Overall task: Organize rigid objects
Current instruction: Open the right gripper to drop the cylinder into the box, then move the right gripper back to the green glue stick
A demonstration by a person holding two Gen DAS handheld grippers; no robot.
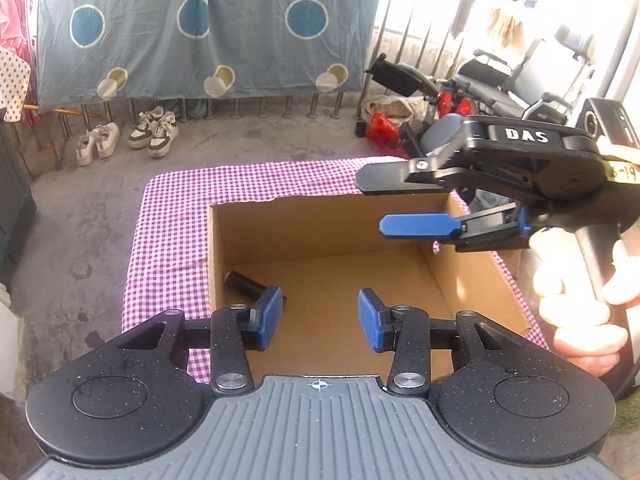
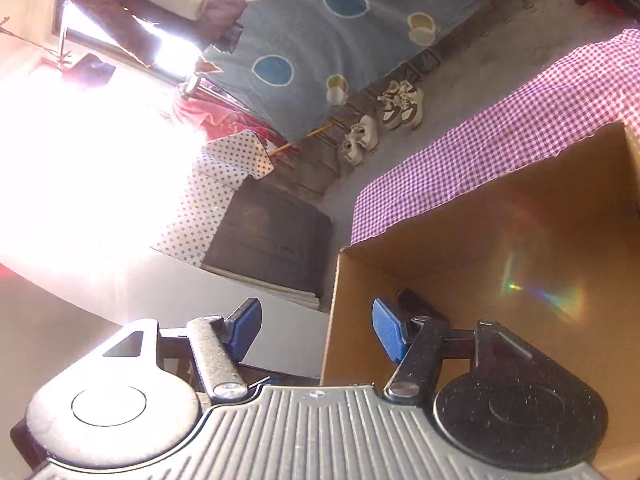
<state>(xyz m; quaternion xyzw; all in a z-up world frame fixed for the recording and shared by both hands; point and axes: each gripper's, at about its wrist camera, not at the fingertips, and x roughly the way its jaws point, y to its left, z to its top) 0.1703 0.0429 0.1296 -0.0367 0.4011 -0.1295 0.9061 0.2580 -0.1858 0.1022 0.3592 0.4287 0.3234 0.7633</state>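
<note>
An open cardboard box [image 1: 224, 248] stands on a table with a purple checked cloth [image 1: 168, 208]. A black cylinder [image 1: 246, 284] lies on the box floor in its near left corner. My left gripper [image 1: 320, 318] is open and empty above the box's near edge. My right gripper [image 1: 376, 204] is open and empty, turned on its side above the box's far right part. In the right wrist view the right gripper [image 2: 316, 328] straddles a box wall [image 2: 460, 232], and the black cylinder [image 2: 416, 304] shows behind its right finger.
A blue sheet with circles [image 1: 200, 28] hangs on a railing behind the table. Two pairs of shoes [image 1: 128, 136] stand on the concrete floor. A wheelchair and red items [image 1: 452, 108] are at the back right. A dark cabinet [image 2: 272, 232] stands left of the table.
</note>
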